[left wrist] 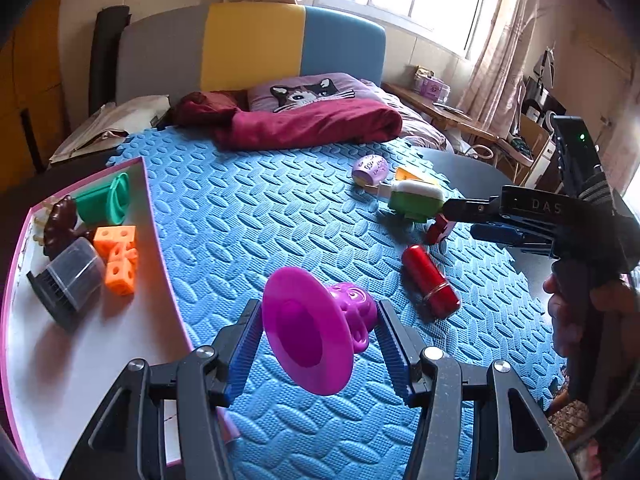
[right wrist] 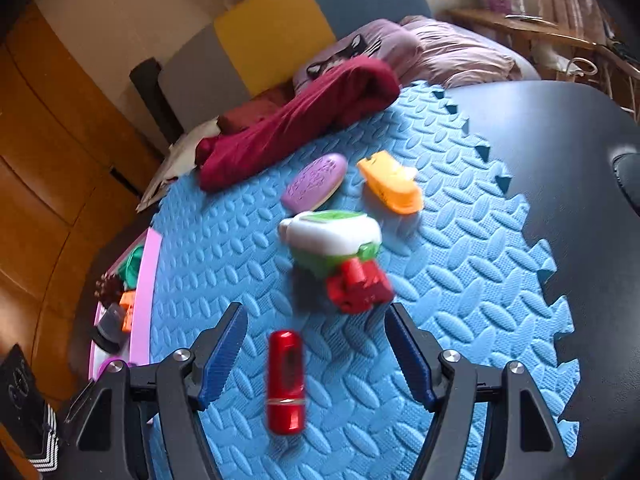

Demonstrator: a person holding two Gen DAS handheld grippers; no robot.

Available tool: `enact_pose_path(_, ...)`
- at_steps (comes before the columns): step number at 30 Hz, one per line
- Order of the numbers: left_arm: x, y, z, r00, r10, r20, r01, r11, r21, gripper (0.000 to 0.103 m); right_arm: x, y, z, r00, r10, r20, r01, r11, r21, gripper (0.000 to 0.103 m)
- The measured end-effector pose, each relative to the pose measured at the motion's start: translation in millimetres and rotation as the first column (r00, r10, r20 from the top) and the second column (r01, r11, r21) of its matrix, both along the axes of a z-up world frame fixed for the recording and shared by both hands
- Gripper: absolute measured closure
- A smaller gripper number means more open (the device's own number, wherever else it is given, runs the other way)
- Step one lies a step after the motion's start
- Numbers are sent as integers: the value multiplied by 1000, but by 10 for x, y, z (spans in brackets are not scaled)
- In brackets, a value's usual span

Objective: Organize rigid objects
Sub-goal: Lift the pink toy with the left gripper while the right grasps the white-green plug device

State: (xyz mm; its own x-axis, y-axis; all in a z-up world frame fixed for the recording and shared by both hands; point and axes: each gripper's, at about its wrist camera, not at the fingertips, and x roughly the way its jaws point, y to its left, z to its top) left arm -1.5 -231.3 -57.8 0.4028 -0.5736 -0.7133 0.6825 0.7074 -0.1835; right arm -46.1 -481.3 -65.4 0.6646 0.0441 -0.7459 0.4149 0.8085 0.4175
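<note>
left claw (left wrist: 316, 340) pinches the magenta suction-cup toy (left wrist: 312, 332) by its narrow body, above the blue foam mat (left wrist: 240, 220) near the pink tray (left wrist: 132, 320). we judge it light, stiff plastic, slippery at the flare. right claw (right wrist: 316, 344) hangs spread over the red cylinder (right wrist: 285, 380).

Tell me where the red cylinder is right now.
The red cylinder lies on the blue foam mat, low in the right wrist view between the open right gripper fingers, below the red block toy.
</note>
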Motion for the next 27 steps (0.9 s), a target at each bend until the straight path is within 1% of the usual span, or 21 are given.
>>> enact_pose_path(6,22,78,31,1000,14,-5,-14,1000,-23,46,-27,-64,-37,998,-53,-28,52,998,-34,30)
enact_pose_path(10,24,129,53,1000,17,-5,-17,999,-32,46,-10,-56,-3,998,-47,-30,45,997,-58,30)
enact_pose_path(13,18,168,65,1000,22,-2,-22,999,-34,46,67,-92,30,998,-49,-41,46,995,-91,30)
enact_pose_path(18,32,238,83,999,34,-7,-34,999,-42,46,208,-256,107,996,-75,-41,70,990,-122,30)
enact_pose_path(20,45,256,88,999,39,-13,-39,998,-45,46,261,-241,159,999,-43,-31,38,990,-136,30)
enact_pose_path(21,49,266,86,999,39,-14,-40,998,-45,46,308,-203,187,999,-6,-32,1,988,-156,30)
enact_pose_path(23,59,271,80,999,43,-20,-43,998,-44,46,402,-135,180,997,49,-59,-59,983,-174,30)
enact_pose_path(25,66,265,74,999,43,-27,-45,998,-46,46,502,-113,126,995,53,-90,-69,979,-192,30)
enact_pose_path(26,64,265,72,999,44,-27,-45,998,-46,46,550,-135,78,993,42,-110,-61,981,-183,30)
enact_pose_path(27,62,264,71,999,44,-28,-45,998,-45,46,598,-169,21,991,31,-130,-51,987,-153,30)
